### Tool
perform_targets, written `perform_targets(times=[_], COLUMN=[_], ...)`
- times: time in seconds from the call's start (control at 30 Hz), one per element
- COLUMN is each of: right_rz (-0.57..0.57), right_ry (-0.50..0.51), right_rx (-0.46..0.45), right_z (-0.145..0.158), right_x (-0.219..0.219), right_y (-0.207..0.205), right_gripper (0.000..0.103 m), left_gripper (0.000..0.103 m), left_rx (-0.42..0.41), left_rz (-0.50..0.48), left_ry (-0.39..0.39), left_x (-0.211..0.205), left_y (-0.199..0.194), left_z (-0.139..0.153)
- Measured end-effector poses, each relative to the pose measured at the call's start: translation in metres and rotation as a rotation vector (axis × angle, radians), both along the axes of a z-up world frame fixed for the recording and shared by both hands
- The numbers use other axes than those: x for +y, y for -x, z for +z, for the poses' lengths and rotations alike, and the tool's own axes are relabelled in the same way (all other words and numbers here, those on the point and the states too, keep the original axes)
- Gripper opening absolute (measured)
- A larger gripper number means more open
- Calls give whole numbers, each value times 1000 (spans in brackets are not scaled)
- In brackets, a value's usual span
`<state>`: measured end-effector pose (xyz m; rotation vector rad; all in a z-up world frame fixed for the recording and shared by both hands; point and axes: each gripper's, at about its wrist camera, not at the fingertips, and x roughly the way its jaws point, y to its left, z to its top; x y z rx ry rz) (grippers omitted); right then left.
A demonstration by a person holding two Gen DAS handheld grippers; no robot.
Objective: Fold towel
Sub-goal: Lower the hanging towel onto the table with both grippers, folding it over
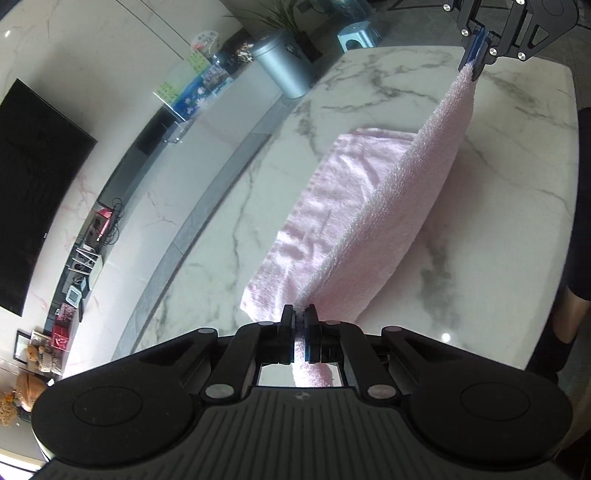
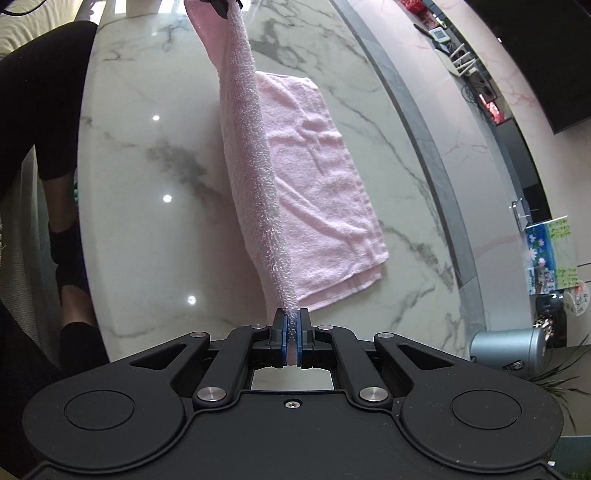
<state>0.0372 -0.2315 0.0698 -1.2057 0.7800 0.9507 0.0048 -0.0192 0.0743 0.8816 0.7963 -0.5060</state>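
Note:
A pink towel (image 1: 351, 192) lies partly on the white marble table (image 1: 221, 236), with one long edge lifted and stretched taut between my two grippers. My left gripper (image 1: 299, 314) is shut on one corner of that edge. My right gripper (image 1: 476, 70) shows at the top of the left wrist view, shut on the other corner. In the right wrist view my right gripper (image 2: 291, 317) is shut on the towel (image 2: 317, 184), and the raised edge runs up to the left gripper (image 2: 221, 5) at the top. The rest of the towel lies flat on the table (image 2: 147, 184).
A grey metal bin (image 1: 284, 62) and a blue stool (image 1: 358, 35) stand beyond the table's far end. A low TV shelf with clutter (image 1: 85, 266) runs along the wall. A person's legs (image 2: 48, 110) are beside the table.

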Motion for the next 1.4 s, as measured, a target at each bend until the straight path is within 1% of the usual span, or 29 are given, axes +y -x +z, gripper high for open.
perform_targets(times=[0.07, 0.2, 0.33, 0.4, 0.53, 0.6, 0.8, 0.93, 0.97, 1.1, 1.23, 1.33, 1.4], right_rz=[-8, -45, -87, -105, -143, -158, -143, -146, -141, -132, -139, -157, -174], right_ry=[-8, -29, -48, -65, -100, -111, -119, -138, -141, -146, -144, -141, -138], right_rx=[46, 119, 153, 164, 183, 191, 176, 168, 163, 154, 158, 169, 173], right_z=[-16, -48, -74, -80, -87, -91, -99, -101, -101, -103, -103, -103, -103], right_x=[-4, -7, -10, -12, -19, -22, -23, -23, -24, -24, -22, -21, -19], right_y=[14, 31, 40, 43, 44, 43, 43, 43, 43, 44, 44, 42, 42], right_gripper=[2, 3, 3, 3, 3, 3, 4, 4, 4, 5, 5, 5, 5], left_gripper=[4, 4, 4, 4, 4, 7, 9, 15, 17, 22, 22, 22, 18], left_rx=[52, 129, 162, 169, 185, 185, 180, 174, 175, 166, 158, 150, 144], left_rz=[6, 27, 42, 53, 74, 72, 70, 81, 85, 94, 122, 104, 91], left_ry=[17, 55, 73, 81, 97, 90, 84, 93, 91, 75, 69, 68, 62], left_x=[4, 10, 15, 17, 19, 19, 21, 27, 28, 32, 37, 37, 35], left_y=[14, 32, 42, 45, 49, 49, 52, 54, 55, 60, 60, 62, 64], left_z=[-18, -47, -63, -69, -77, -80, -87, -91, -92, -93, -93, -93, -94])
